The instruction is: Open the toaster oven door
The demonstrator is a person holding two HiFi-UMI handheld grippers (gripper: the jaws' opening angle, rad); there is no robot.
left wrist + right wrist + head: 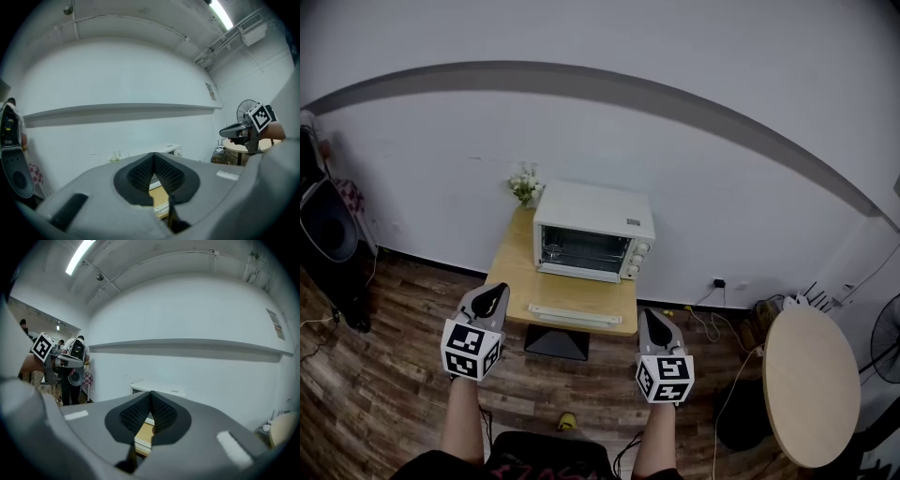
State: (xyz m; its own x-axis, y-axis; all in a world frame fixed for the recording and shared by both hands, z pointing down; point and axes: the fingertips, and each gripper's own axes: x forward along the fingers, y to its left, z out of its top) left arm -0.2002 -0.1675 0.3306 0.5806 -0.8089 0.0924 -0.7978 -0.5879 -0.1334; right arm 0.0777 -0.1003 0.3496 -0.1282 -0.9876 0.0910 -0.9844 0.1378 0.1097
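Hovering before table (512, 267), left claw (492, 294) and right claw (654, 319) pinched together, empty; flowers (525, 185) beside toaster oven (593, 230).

A: How many ovens does the room hold?
B: One toaster oven (592, 232), far, on one square wooden table (511, 277); one round table (811, 384) stands right.
A: And the rest?
B: Two grippers near: left gripper (494, 292), right gripper (651, 317). One flower vase (525, 186), one speaker (328, 225) left, one fan (889, 339) right.

Right tool (151, 393) jaws together; toaster oven (165, 388) beyond.
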